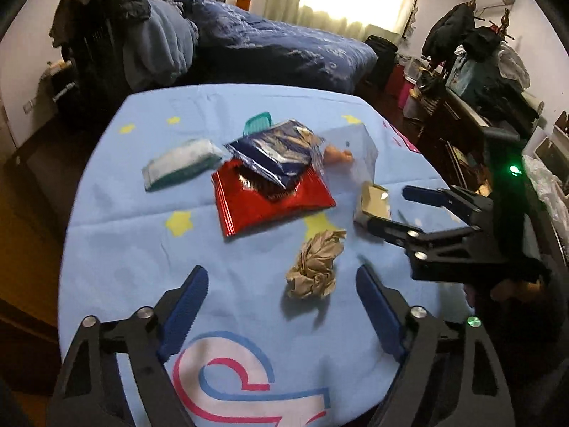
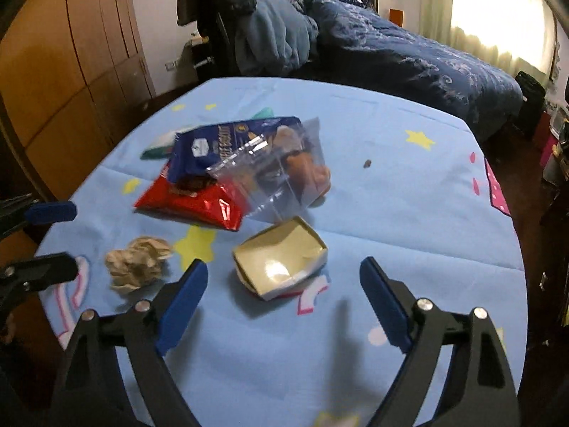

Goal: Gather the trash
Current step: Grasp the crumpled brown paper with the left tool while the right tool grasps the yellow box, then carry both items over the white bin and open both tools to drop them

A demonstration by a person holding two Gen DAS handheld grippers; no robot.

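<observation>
Left wrist view showed the left gripper (image 1: 282, 315) with jaws spread wide and empty, crumpled paper ball (image 1: 313, 265) on the bench (image 1: 117, 249) just ahead between them. Right gripper (image 2: 284, 306) jaws were also wide apart, holding nothing, over the small open box (image 2: 281, 263); red wrapper (image 2: 192, 204) and blue wrapper (image 2: 220, 147) lay stacked beyond.

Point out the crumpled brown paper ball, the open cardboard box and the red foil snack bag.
Crumpled brown paper ball (image 1: 314, 265): left wrist view, its middle.
Open cardboard box (image 2: 281, 261): right wrist view, inner floor.
Red foil snack bag (image 1: 274, 206): left wrist view, its front face.
</observation>
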